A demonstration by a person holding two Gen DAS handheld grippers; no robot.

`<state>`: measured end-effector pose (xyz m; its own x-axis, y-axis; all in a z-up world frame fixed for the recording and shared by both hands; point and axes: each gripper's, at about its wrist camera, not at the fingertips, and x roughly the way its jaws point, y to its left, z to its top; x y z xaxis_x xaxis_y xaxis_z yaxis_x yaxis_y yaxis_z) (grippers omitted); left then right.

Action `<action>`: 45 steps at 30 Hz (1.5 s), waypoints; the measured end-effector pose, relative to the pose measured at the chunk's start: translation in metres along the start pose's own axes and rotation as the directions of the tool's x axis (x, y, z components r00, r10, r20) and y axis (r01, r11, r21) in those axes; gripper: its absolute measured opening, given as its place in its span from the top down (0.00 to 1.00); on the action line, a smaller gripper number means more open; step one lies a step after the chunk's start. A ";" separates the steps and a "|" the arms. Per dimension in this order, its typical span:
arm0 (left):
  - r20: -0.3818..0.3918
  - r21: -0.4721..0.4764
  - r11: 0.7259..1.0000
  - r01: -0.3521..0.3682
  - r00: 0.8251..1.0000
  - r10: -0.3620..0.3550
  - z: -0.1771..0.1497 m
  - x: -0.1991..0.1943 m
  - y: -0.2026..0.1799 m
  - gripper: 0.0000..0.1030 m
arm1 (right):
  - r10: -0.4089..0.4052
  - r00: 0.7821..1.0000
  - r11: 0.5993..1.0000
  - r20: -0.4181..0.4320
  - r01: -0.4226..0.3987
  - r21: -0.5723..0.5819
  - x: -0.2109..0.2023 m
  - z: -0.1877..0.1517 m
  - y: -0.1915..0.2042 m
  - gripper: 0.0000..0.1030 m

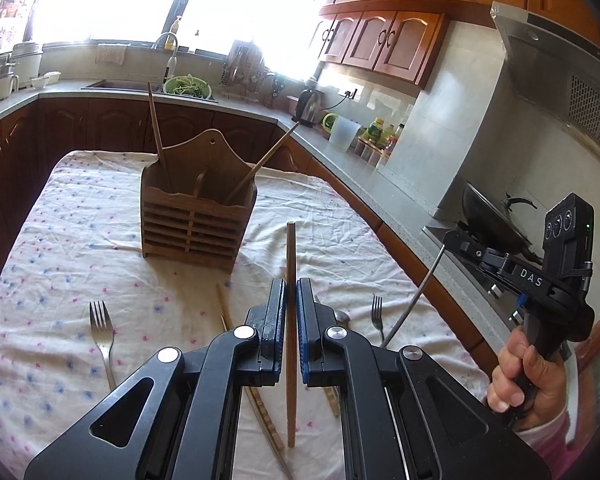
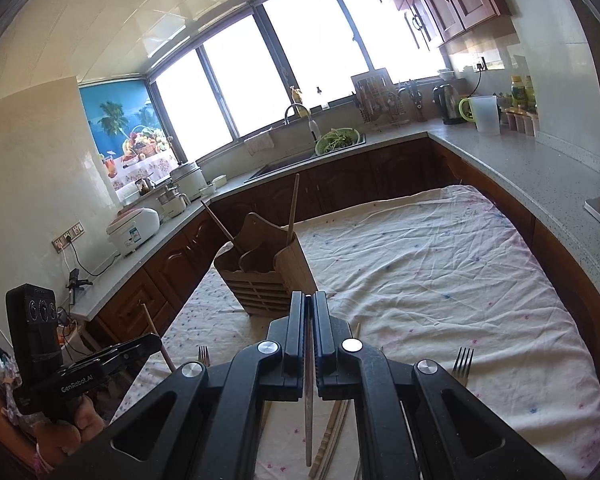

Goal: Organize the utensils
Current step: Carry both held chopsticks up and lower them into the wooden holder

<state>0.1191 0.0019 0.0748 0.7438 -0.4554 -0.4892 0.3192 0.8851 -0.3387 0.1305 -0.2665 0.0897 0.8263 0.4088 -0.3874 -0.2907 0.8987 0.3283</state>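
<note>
The cloth (image 1: 80, 240) over the surface is white, sprinkled with small pink and blue flowers. The utensil holder (image 1: 196, 220) is brown wood — slatted in front. The chopstick (image 1: 291, 320) in the left tool (image 1: 291, 292) is light tan wood; both tools are black, with blue edging on one left pad. The forks (image 1: 102, 332) are silver — the thin piece in the right tool (image 2: 309, 312) looks grey, perhaps metal.

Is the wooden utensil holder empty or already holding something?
Not empty: the wooden utensil holder stands upright with two wooden sticks rising from its compartments, one each side.
</note>
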 end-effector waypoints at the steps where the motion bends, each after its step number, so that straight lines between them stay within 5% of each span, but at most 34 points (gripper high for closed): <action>1: 0.011 0.002 1.000 -0.001 1.000 0.001 0.002 -0.002 0.000 0.96 | 0.001 1.000 1.000 0.005 -0.001 -0.002 -0.001 0.002 0.000 0.97; 27: 0.146 -0.011 0.997 -0.078 0.986 0.079 0.050 -0.018 0.026 0.96 | 0.042 0.996 0.999 0.076 -0.041 -0.023 0.026 0.042 0.020 0.96; 34: 0.226 -0.007 0.993 -0.121 0.967 0.120 0.095 -0.021 0.040 0.96 | 0.061 0.988 0.998 0.141 -0.056 -0.041 0.047 0.078 0.036 0.96; 45: 0.352 -0.018 0.977 -0.211 0.914 0.204 0.176 -0.007 0.069 0.96 | 0.081 0.968 0.996 0.236 -0.073 -0.041 0.097 0.145 0.053 0.96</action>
<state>0.2392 0.0826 0.1966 0.9513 -0.2019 -0.2330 0.1444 0.9595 -0.2421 0.2657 -0.2025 0.1941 0.8905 0.4312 -0.1451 -0.3700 0.8720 0.3204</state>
